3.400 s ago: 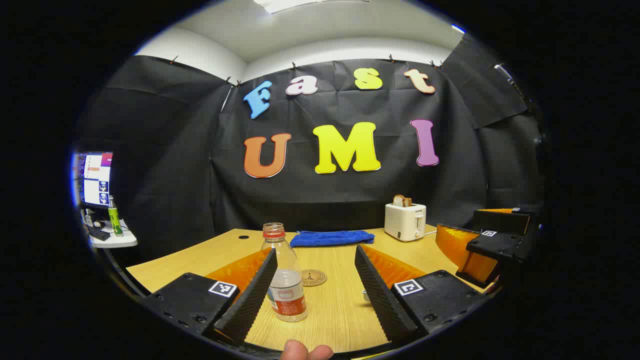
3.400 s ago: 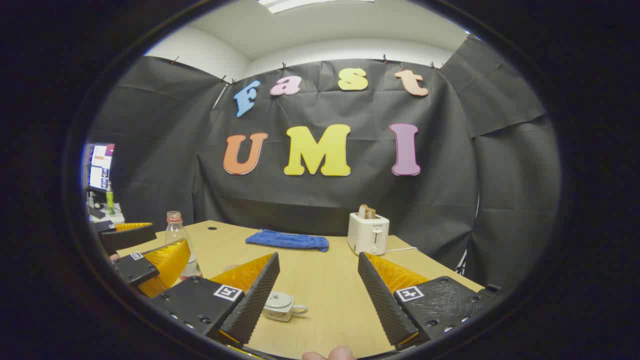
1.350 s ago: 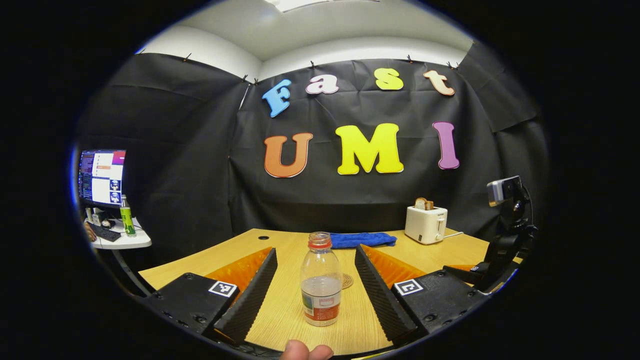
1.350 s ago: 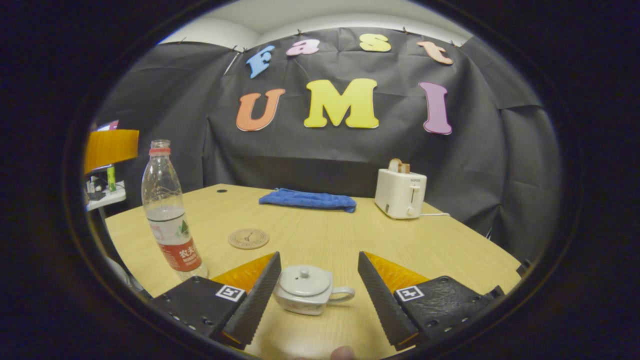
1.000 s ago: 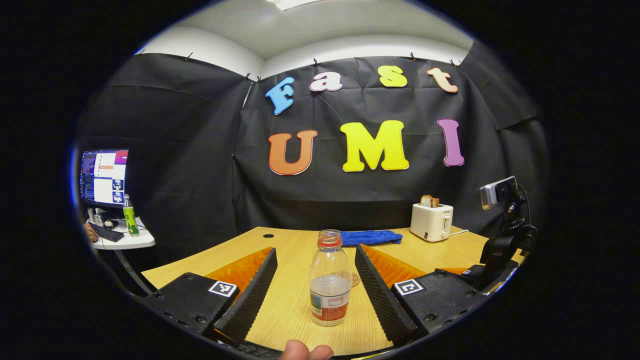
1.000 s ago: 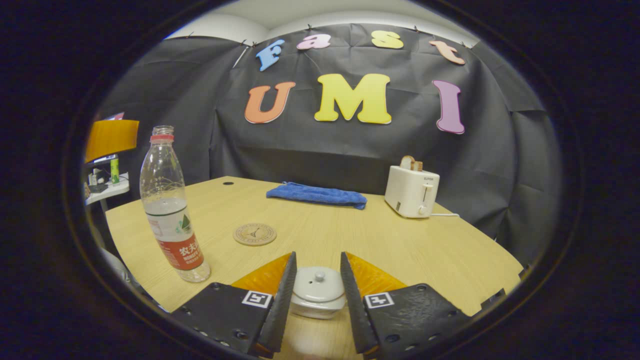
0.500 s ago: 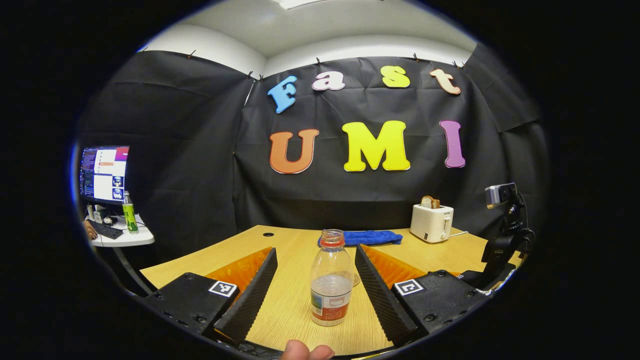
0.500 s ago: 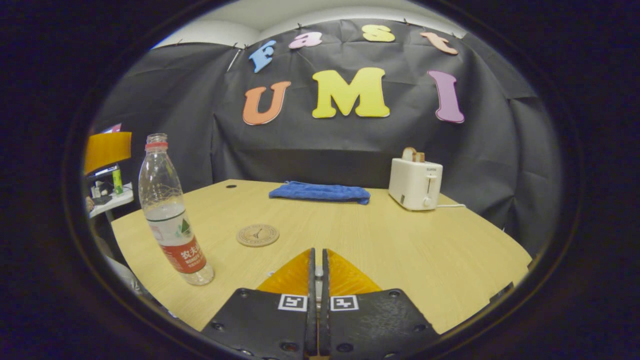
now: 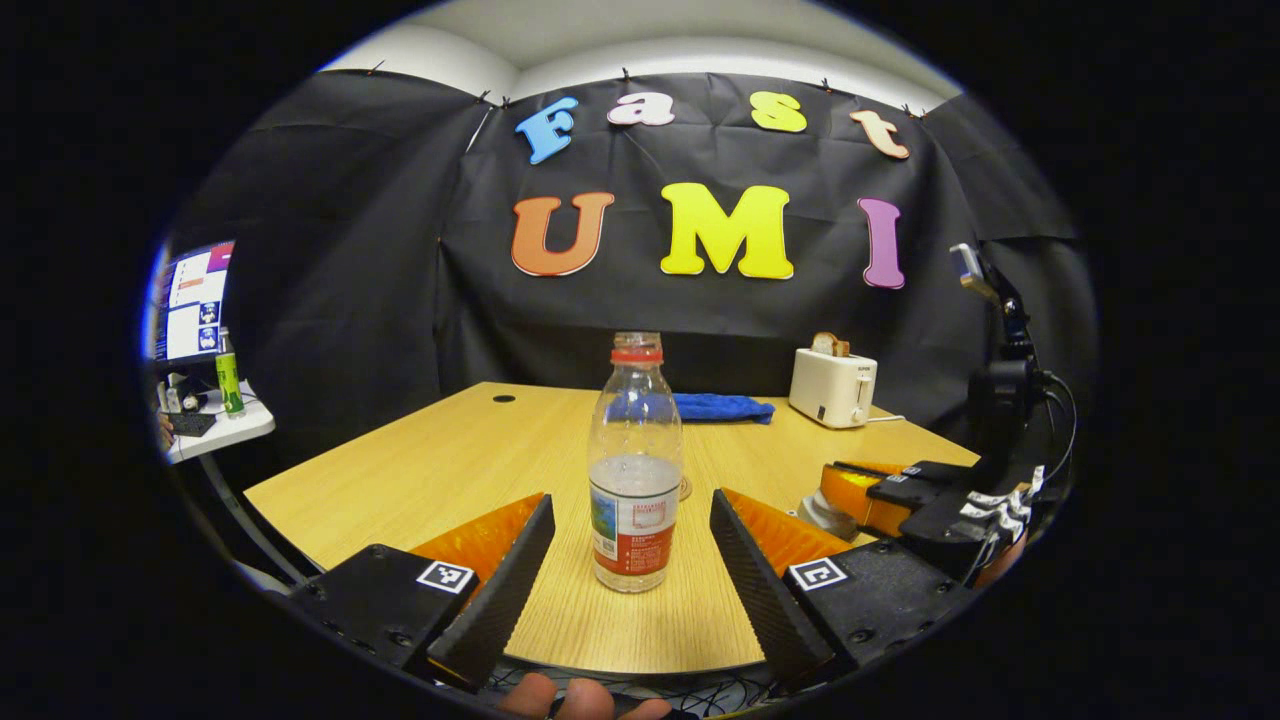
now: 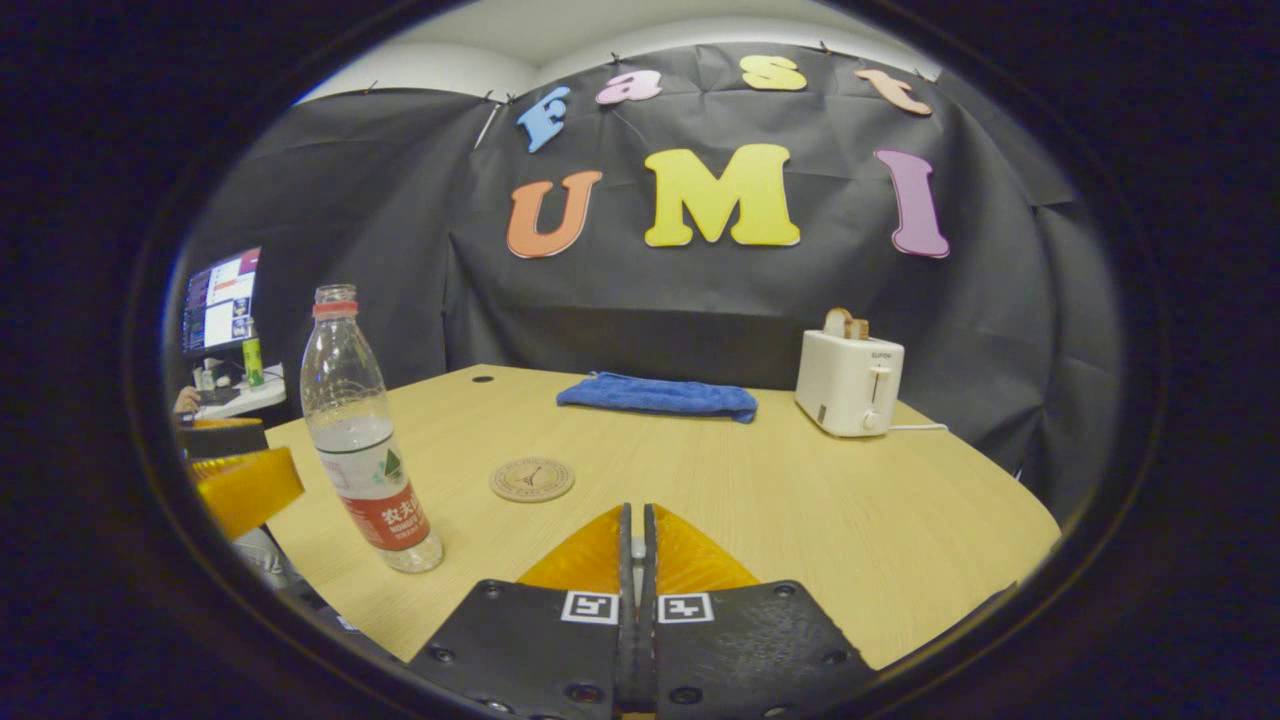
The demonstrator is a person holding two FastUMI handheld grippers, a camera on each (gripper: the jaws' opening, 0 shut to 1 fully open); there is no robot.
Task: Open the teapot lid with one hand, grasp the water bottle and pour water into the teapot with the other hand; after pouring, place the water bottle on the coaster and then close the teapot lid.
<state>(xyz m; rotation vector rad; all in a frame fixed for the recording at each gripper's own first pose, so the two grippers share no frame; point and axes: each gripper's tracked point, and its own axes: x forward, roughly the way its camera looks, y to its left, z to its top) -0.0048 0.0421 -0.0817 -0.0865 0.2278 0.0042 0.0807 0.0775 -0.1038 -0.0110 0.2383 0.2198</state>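
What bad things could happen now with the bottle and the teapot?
The water bottle has no cap and stands upright between the open left gripper fingers, so a bump could tip it and spill. The right gripper pinches something tiny, probably the lid knob; it might slip out.

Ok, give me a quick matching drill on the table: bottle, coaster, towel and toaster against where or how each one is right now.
1. bottle
2. coaster
3. towel
4. toaster

a. has bread in its slot
b. lies at the table's far edge
c. stands upright between the fingers of the open left tongs
d. lies flat with nothing on it

Pairs: 1-c, 2-d, 3-b, 4-a
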